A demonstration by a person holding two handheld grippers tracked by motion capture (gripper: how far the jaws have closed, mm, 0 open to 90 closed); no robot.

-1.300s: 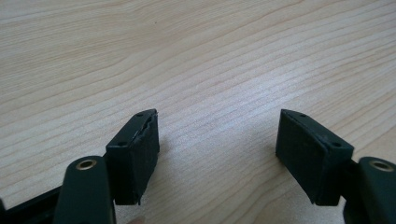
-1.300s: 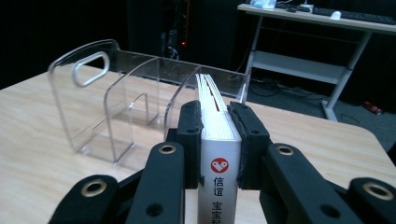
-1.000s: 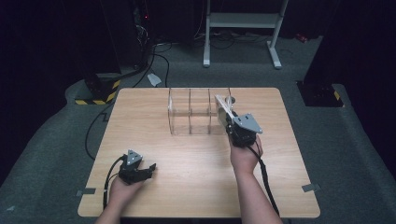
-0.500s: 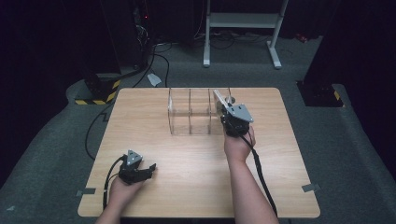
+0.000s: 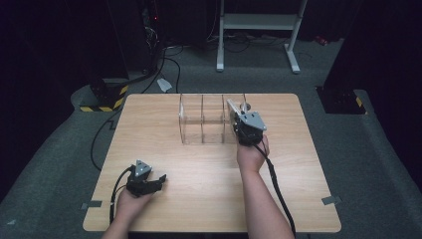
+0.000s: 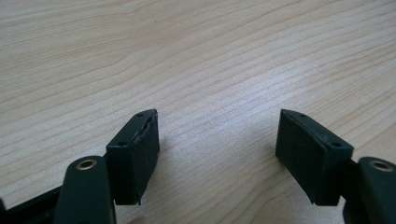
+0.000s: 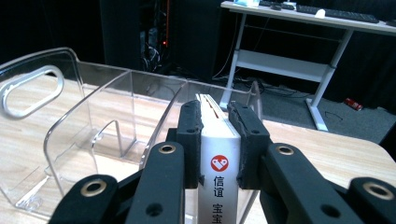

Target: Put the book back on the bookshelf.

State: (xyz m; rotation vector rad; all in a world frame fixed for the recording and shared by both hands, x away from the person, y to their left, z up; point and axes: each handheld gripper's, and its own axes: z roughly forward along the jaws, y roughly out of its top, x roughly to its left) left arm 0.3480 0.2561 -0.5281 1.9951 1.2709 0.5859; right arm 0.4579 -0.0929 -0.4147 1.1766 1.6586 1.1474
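Right gripper view shows the right gripper (image 7: pixel 215 140) with its two black jaws pressed against the sides of a white book (image 7: pixel 218 154), pinching it upright by the spine, which carries a red badge and dark characters. The book sits at the near right end of a clear plastic organizer (image 7: pixel 70 140), whose partitions and oval handle cut-out spread away to the left; whether the book is already inside the end compartment or just at its wall cannot be told. From the high view, the right gripper (image 5: pixel 242 119) is held at the right end of the organizer (image 5: pixel 204 119), which stands toward the far middle of the wooden table (image 5: pixel 164 134), the hand (image 5: pixel 252 155) behind it. Left gripper view has the left gripper (image 6: pixel 217 149) with its jaws spread wide, nothing between them, low over bare wood grain. In the high view that left gripper (image 5: pixel 149 182) rests near the table's front left corner, well apart from the organizer. Around the table lies grey carpet (image 5: pixel 368 164); beyond it the room is dark, with a white-legged desk frame (image 5: pixel 259 25), cables on the floor and a yellow-and-black striped block (image 5: pixel 102 99) off the far left corner.
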